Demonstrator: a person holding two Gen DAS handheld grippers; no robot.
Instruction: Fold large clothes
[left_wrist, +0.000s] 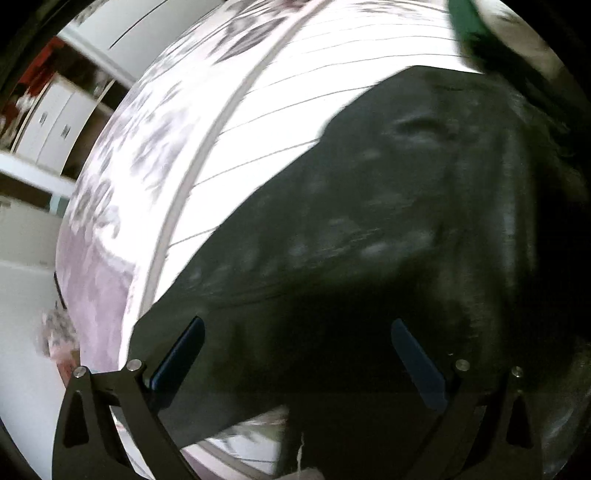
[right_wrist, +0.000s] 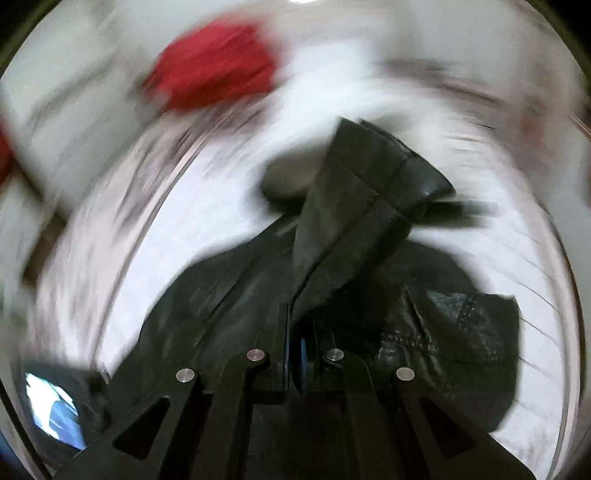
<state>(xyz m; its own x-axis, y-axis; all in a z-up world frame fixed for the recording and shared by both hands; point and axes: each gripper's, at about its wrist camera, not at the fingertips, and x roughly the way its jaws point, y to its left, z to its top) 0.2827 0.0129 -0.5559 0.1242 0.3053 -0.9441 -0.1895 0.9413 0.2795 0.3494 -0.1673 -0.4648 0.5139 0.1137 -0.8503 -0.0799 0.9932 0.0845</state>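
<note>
A large black leather-like garment (left_wrist: 388, 206) lies spread on a bed with a white lined and floral cover (left_wrist: 236, 122). My left gripper (left_wrist: 295, 354) hangs just above the garment, open, with nothing between its blue pads (left_wrist: 181, 354). In the right wrist view the same black garment (right_wrist: 229, 295) hangs and trails over the bed. My right gripper (right_wrist: 297, 350) is shut on a stitched fold of it (right_wrist: 354, 206), which rises up from the jaws. This view is heavily blurred by motion.
A red cloth (right_wrist: 210, 74) lies further off on the bed. A green item (left_wrist: 469, 26) sits at the garment's far corner. White cabinets (left_wrist: 55, 122) stand beyond the bed's left side. A bright screen-like patch (right_wrist: 51, 410) shows at lower left.
</note>
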